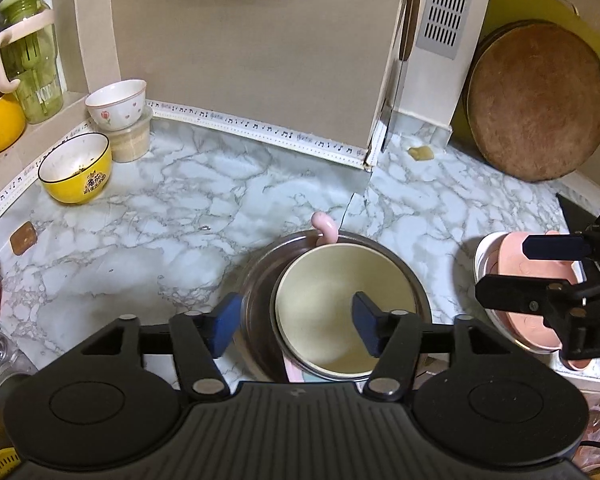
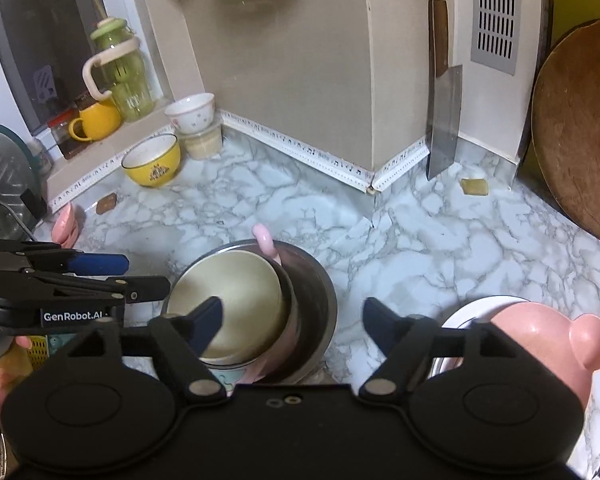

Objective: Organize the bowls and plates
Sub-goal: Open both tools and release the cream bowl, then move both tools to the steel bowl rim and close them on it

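Left wrist view first: my left gripper [image 1: 296, 322] hangs over the marble counter [image 1: 172, 216] with its jaws spread apart, gripping nothing. One blue pad sits just outside the rim of the steel bowl [image 1: 256, 312], the other is over the inside of the cream bowl [image 1: 340, 312] nested in it, and neither pad presses on anything that I can see. A pink handle [image 1: 325, 228] pokes up at the far rim of that stack. Off to the right my right gripper [image 1: 540, 276] comes in from the edge, over a pink dish [image 1: 540, 328] sitting on a white plate [image 1: 485, 256]. Back left there's a yellow bowl [image 1: 76, 174], and behind it a white flowered bowl [image 1: 117, 105] perched on a plastic tub [image 1: 133, 138]. A round wooden board [image 1: 538, 104] leans on the wall at right.

Right wrist view: my right gripper [image 2: 292, 326] is wide open too, empty, with the steel bowl [image 2: 316, 300] and the cream bowl [image 2: 228, 300] between and just below its fingers. The pink dish [image 2: 548, 332] with its round knob is on the white plate [image 2: 464, 312], right beside my right finger. The left gripper [image 2: 140, 276] shows at the left edge, over the cream bowl's side. A cleaver [image 2: 444, 128] leans against the wall corner, the yellow bowl [image 2: 152, 164] is far back left, and a green jug [image 2: 120, 68] and a yellow mug [image 2: 96, 120] sit on the window ledge.
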Action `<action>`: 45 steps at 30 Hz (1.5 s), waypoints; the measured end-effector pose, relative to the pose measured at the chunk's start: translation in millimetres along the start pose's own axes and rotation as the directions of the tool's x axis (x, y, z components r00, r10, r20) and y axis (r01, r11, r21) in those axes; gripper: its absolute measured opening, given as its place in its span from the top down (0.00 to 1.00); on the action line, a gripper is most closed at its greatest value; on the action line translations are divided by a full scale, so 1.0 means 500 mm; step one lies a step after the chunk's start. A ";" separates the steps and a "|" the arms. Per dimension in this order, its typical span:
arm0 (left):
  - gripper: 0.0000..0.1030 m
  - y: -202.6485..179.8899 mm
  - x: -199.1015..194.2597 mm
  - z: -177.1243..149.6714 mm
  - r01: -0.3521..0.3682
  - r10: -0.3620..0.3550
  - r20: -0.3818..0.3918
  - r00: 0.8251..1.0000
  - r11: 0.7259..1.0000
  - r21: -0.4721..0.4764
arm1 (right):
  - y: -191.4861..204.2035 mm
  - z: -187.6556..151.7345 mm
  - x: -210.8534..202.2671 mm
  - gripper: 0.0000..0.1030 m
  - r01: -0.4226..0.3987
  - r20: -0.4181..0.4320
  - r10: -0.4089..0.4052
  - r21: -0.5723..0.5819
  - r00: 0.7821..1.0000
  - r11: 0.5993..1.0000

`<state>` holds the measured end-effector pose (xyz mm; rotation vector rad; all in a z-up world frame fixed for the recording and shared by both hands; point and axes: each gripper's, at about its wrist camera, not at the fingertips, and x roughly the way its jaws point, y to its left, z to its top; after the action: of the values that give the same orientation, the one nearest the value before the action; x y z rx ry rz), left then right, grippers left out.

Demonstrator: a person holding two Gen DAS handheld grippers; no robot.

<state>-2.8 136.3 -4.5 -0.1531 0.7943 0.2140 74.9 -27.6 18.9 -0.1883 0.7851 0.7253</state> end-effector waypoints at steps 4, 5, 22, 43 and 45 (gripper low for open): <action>0.32 0.004 -0.003 -0.007 0.008 -0.008 0.012 1.000 1.000 -0.008 | -0.004 -0.010 -0.006 0.04 0.002 0.041 -0.002 -0.004 0.999 1.000; 0.32 0.006 -0.002 -0.009 0.010 -0.010 0.012 1.000 1.000 -0.010 | -0.006 -0.013 -0.007 0.03 0.004 0.051 -0.004 -0.001 0.999 1.000; 0.32 0.099 0.053 -0.068 -0.032 0.027 -0.048 0.998 0.994 -0.102 | -0.051 -0.063 0.044 0.01 0.030 -0.010 -0.029 0.090 1.000 0.995; 0.32 0.152 0.149 -0.081 0.000 -0.010 -0.091 0.996 0.993 -0.118 | -0.076 -0.086 0.144 0.22 0.077 -0.124 -0.057 0.162 0.991 0.984; 0.33 0.161 0.161 -0.075 0.010 -0.025 -0.100 0.995 0.989 -0.144 | -0.080 -0.084 0.154 0.23 0.079 -0.131 -0.056 0.178 0.990 0.981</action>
<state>6.0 216.5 -92.9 -0.3087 0.8783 0.2484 114.0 -34.4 -68.9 -0.0945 0.9563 0.5769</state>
